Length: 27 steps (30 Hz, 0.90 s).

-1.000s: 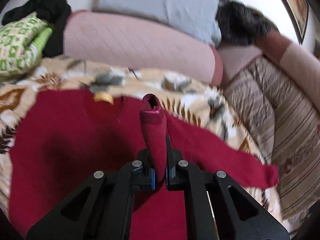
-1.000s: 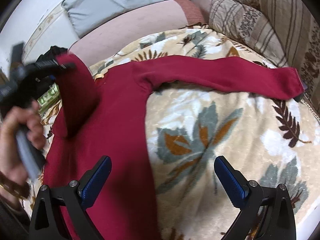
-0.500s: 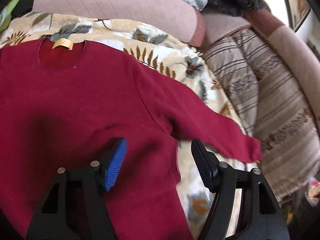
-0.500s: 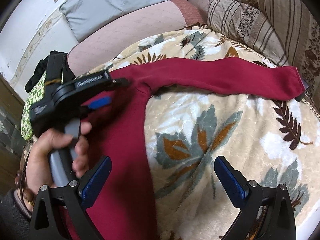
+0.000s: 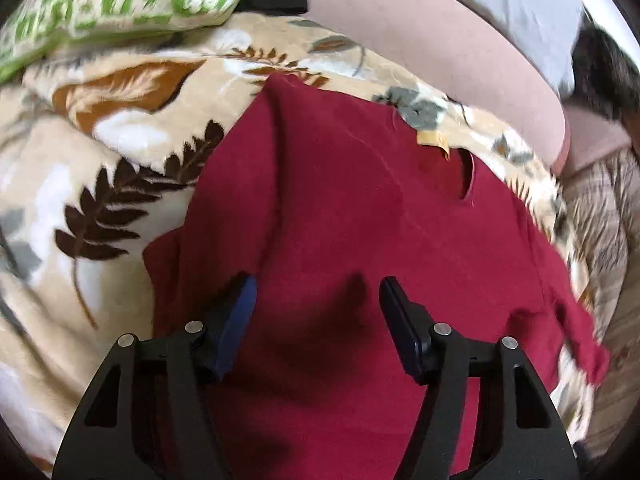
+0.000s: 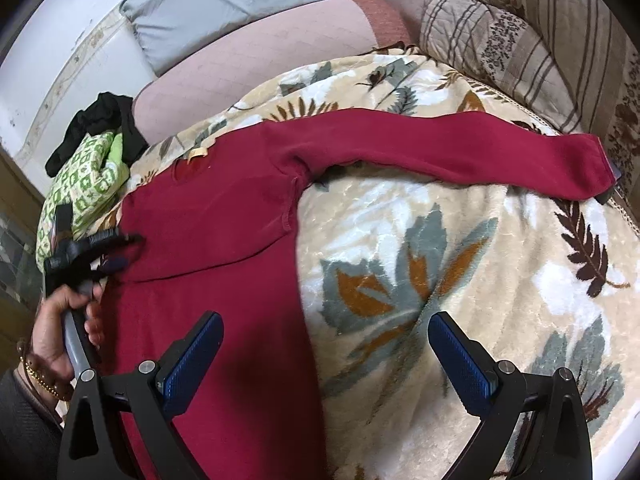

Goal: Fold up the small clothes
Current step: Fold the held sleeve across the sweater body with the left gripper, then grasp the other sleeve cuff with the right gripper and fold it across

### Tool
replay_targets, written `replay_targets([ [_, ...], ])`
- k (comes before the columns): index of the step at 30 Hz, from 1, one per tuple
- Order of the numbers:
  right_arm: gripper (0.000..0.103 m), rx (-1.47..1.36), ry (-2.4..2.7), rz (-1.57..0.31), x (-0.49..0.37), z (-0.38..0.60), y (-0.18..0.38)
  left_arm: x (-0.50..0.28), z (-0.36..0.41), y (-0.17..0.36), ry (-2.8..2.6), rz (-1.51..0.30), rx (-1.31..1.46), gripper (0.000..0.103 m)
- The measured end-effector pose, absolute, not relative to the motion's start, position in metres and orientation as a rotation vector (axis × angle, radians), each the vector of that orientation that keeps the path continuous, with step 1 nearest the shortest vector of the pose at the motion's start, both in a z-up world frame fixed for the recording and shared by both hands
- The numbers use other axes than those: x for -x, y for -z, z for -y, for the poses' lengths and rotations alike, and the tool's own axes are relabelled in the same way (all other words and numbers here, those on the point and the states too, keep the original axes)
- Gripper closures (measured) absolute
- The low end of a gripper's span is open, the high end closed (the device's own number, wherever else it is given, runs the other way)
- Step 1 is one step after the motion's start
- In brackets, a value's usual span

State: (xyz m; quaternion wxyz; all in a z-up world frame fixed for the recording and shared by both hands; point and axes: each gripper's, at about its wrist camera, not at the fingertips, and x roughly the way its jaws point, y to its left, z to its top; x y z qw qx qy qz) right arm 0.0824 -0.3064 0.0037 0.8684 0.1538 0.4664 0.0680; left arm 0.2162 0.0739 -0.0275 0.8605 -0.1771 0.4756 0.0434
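Red sweater point(image 6: 224, 216) lies spread flat on a cream blanket point(image 6: 460, 280) printed with brown and grey-green leaves. In the right wrist view its body runs from the neckline near 11 o'clock down to the bottom edge at 7 o'clock, and one long sleeve point(image 6: 460, 152) stretches straight out toward 2 o'clock. The other sleeve is folded in over the body, seen as a doubled layer at the left of the left wrist view. A small yellow label point(image 5: 434, 142) sits at the collar.

The left hand-held gripper point(image 5: 316, 300) hovers over the sweater's body with its jaws apart and nothing between them; they have just been closing a little. In the right wrist view it appears blurred at 9 o'clock, gripped by a person's hand point(image 6: 60, 328). The right hand-held gripper point(image 6: 324, 344) is released too, jaws spread wide above the sweater's side edge and the blanket, holding nothing.

A green and white patterned pillow point(image 6: 84, 184) with a black garment point(image 6: 100, 124) on it lies at 10 o'clock. A pink bolster point(image 6: 260, 72) and a grey pillow point(image 6: 240, 4) lie beyond the blanket at 12 o'clock, and a striped brown quilt point(image 6: 520, 40) at 1 o'clock.
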Motion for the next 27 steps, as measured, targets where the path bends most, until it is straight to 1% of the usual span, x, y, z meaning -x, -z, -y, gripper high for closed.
replay_targets([
  [1,0.001,-0.325,-0.135,-0.977,-0.083,0.308,-0.003,-0.213,-0.07,0.023,-0.098,-1.008,0.361,0.039],
  [3,0.001,-0.333,-0.12,-0.976,-0.082,0.313,-0.002,-0.2,-0.07,0.01,-0.121,-0.965,0.369,0.039],
  [6,0.001,-0.347,-0.087,-0.96,-0.081,0.323,-0.003,-0.154,-0.069,-0.012,-0.114,-0.887,0.476,0.039],
  [9,0.001,-0.376,-0.023,-0.927,-0.078,0.344,-0.008,-0.109,-0.06,-0.019,-0.064,-0.87,0.592,0.039],
  [11,0.001,-0.409,0.03,-0.893,-0.076,0.363,-0.013,-0.078,-0.052,-0.015,-0.014,-0.848,0.633,0.035],
  [13,0.001,-0.432,0.087,-0.839,-0.074,0.387,-0.022,-0.06,-0.043,-0.007,0.016,-0.828,0.563,0.032],
  [14,0.001,-0.449,0.118,-0.788,-0.072,0.406,-0.031,-0.057,-0.04,-0.001,-0.017,-0.849,0.517,0.032],
  [15,0.001,-0.456,0.14,-0.753,-0.071,0.42,-0.037,-0.061,-0.038,0.009,-0.071,-0.918,0.51,0.032],
  [16,0.001,-0.462,0.158,-0.718,-0.069,0.436,-0.043,-0.065,-0.041,0.014,-0.048,-0.944,0.554,0.032],
  [17,0.001,-0.459,0.163,-0.678,-0.068,0.458,-0.048,-0.069,-0.041,0.017,-0.013,-0.946,0.593,0.032],
  [19,0.002,-0.431,0.161,-0.68,-0.073,0.486,-0.046,-0.074,-0.036,0.018,0.001,-0.941,0.6,0.032],
  [20,0.009,-0.426,0.164,-0.696,-0.076,0.503,-0.04,-0.077,-0.033,0.017,0.004,-0.936,0.586,0.032],
  [21,0.026,-0.455,0.16,-0.724,-0.079,0.52,-0.03,-0.081,-0.028,0.017,0.018,-0.936,0.577,0.032],
  [22,0.035,-0.491,0.164,-0.757,-0.082,0.532,-0.019,-0.082,-0.023,0.017,0.037,-0.94,0.581,0.032],
  [23,0.05,-0.535,0.173,-0.791,-0.084,0.544,-0.005,-0.083,-0.02,0.018,0.054,-0.948,0.586,0.032],
  [24,0.053,-0.573,0.176,-0.807,-0.085,0.552,0.007,-0.085,-0.015,0.019,0.072,-0.957,0.586,0.032],
  [27,0.053,-0.69,0.163,-0.77,-0.089,0.567,0.032,-0.09,-0.006,0.018,0.097,-0.956,0.564,0.032],
])
